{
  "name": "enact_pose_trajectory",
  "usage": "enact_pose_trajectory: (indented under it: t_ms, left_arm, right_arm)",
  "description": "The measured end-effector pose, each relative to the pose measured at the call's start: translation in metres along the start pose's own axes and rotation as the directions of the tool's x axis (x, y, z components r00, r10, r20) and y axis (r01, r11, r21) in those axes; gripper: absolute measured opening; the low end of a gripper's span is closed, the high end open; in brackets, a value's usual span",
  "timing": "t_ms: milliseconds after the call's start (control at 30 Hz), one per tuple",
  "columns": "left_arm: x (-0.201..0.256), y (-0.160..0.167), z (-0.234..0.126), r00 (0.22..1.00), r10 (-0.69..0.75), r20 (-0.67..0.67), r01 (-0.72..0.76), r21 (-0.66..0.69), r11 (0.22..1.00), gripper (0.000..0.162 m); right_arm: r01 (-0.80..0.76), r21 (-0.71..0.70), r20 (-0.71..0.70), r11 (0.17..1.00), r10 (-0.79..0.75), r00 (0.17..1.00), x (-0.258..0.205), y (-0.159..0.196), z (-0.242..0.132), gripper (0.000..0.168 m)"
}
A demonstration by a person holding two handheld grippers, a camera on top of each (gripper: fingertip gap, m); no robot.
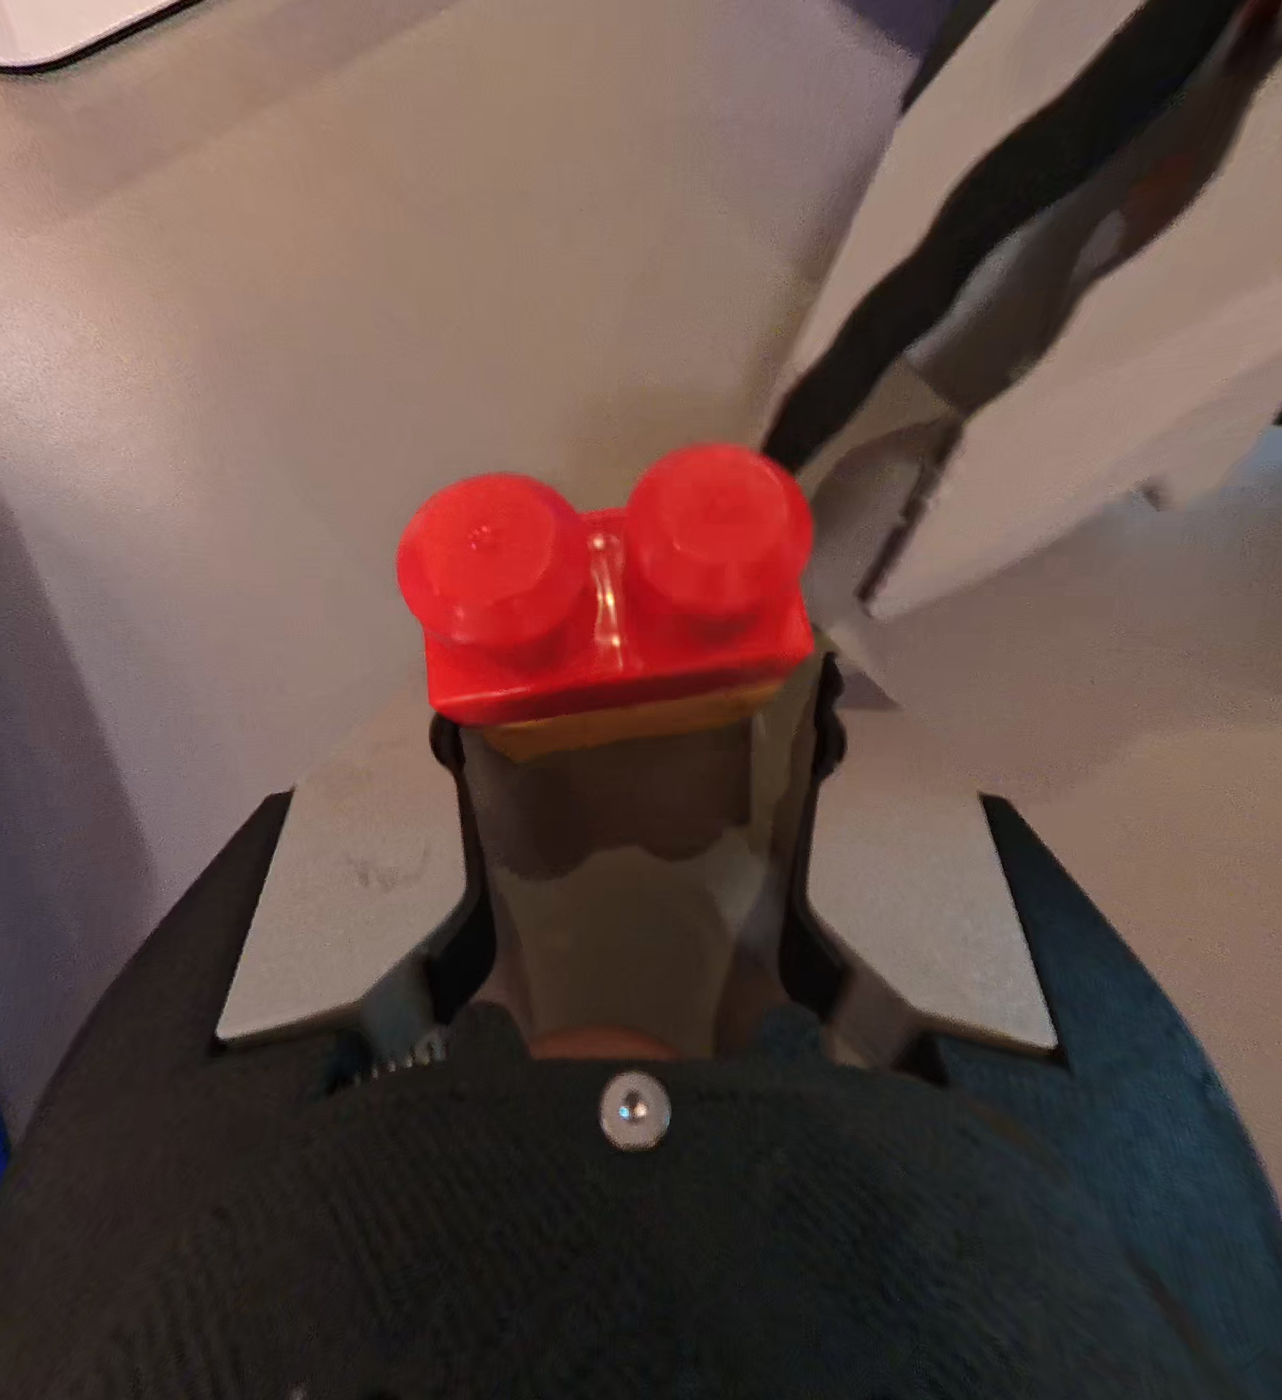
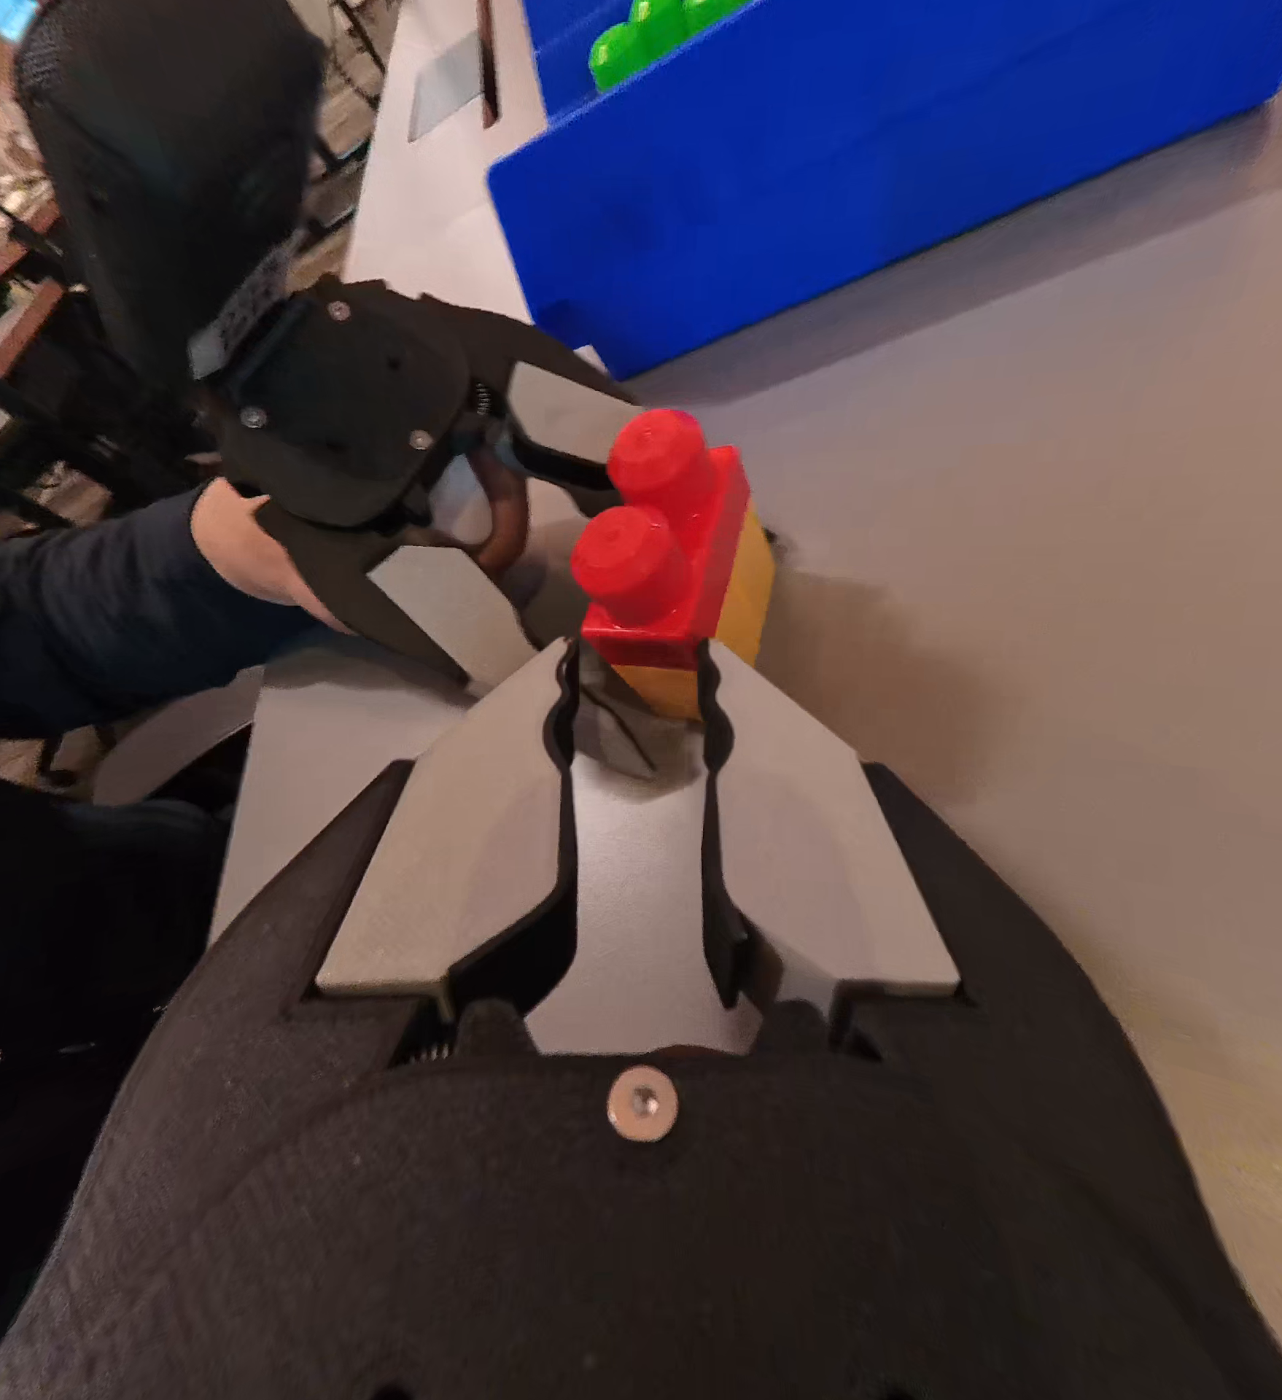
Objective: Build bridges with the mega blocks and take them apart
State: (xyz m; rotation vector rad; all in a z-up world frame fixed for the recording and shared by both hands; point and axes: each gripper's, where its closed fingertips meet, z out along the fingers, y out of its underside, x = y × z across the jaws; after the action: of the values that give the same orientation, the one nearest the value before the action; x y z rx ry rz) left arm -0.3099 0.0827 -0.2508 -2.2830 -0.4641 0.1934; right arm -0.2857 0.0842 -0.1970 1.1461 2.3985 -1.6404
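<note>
- The left gripper (image 1: 626, 720) has its fingers drawn in against the orange block (image 1: 623, 731), clamping it by its two sides just under the red block (image 1: 608, 598) that caps it. In its own view the pair sits dead ahead at the fingertips, studs pointing up toward the camera.
- The right gripper (image 2: 634, 659) comes at the same pair from the near side. Its tips flank the lower end of the red block (image 2: 668, 553), one on each side. I cannot tell whether they press the plastic or only bracket it; a narrow gap stays between the two fingers farther back.
- The red block is a two-stud piece. Seen from the right gripper, its long axis runs straight away from the tips, studs one behind the other, so the right gripper meets its short end.
- The orange block (image 2: 736, 606) sits beneath and tilts toward the table (image 2: 1039, 568); whether it touches the surface I cannot say.
- The left gripper (image 2: 592, 477) reaches the pair from the far side, roughly across the right one's line, held in a person's hand (image 2: 259, 553).
- Both grippers are at the pair, neither nearer. To my eye the red block is about to be pulled off the orange one.
- Farther out, a blue bin (image 2: 812, 204) stands on the table with green blocks (image 2: 645, 38) inside.
</note>
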Motion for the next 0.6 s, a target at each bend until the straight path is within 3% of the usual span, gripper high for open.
enact_pose_trajectory:
  t_ms: [100,600]
  left_arm:
    - [-0.002,-0.002,0.004,1.0,0.018,0.012,-0.018,-0.007,1.0,0.093]
    - [-0.007,-0.003,-0.001,0.991,0.137,-0.006,-0.136,0.024,0.99,0.089]
  right_arm:
    - [-0.003,0.006,0.051,1.0,0.003,0.999,-0.011,-0.003,0.001,0.027]
    - [-0.011,0.077,0.02,0.997,0.009,1.0,-0.005,-0.015,-0.013,0.028]
